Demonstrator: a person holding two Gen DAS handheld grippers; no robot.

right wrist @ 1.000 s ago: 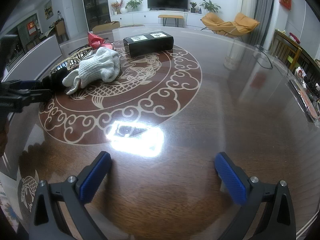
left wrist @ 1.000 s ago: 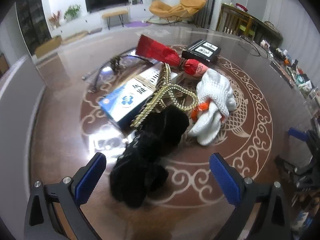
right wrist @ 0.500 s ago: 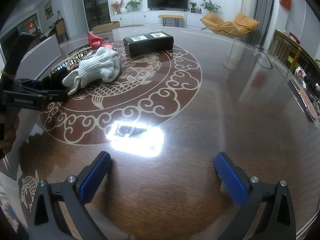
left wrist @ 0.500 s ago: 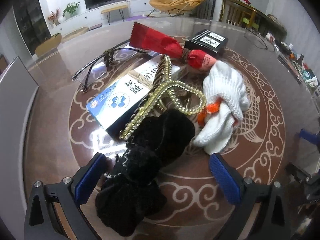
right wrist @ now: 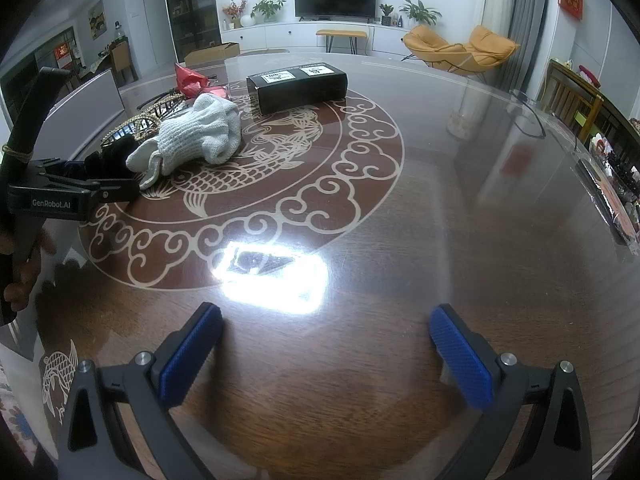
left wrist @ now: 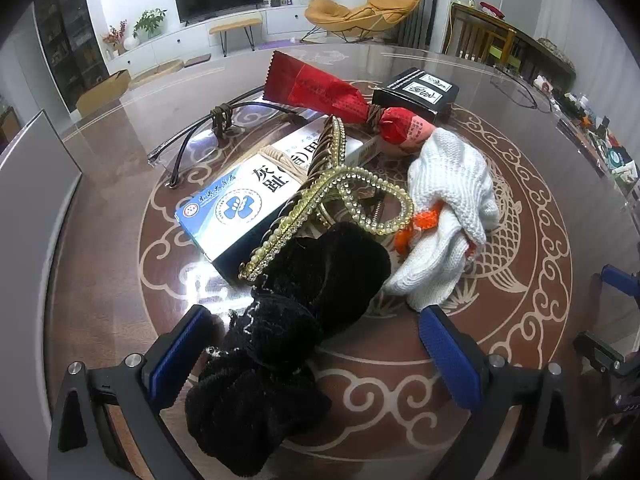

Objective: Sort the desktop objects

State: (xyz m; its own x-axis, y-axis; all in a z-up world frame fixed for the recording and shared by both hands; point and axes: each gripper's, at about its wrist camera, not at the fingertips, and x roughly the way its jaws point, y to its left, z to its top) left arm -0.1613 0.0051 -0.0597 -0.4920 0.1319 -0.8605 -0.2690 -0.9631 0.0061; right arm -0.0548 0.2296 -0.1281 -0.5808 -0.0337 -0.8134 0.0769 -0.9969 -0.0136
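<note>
Black fuzzy scrunchie (left wrist: 288, 344) sits between the spread fingers of the left gripper (left wrist: 312, 344), jaws wide, nothing clamped; its near end lies closer to the left finger (left wrist: 176, 356), and whether that pad touches it I cannot tell. Just ahead of the claw a gold beaded hair clip (left wrist: 332, 200) leans on the scrunchie and across a blue-and-white box (left wrist: 248, 200). Ahead and to the right, a white knit glove (left wrist: 448, 216) with orange trim touches the scrunchie's far side. Farther ahead lie a red wrapped packet (left wrist: 332, 94), a black box (left wrist: 416, 90) to its right, and glasses (left wrist: 208, 140) off to the left. All rest on the glossy brown table (left wrist: 400, 400).

Right wrist view: right gripper (right wrist: 324, 344) spread wide, empty, over bare table (right wrist: 400, 220) with a light glare just ahead. Far ahead-left, the glove (right wrist: 200, 136) lies near the black box (right wrist: 298, 86); red packet (right wrist: 192, 80) behind. Left gripper (right wrist: 80, 188) appears at the left edge beside the glove, with the scrunchie (right wrist: 116, 152) at its tip and a hand (right wrist: 20, 272) holding its handle.
</note>
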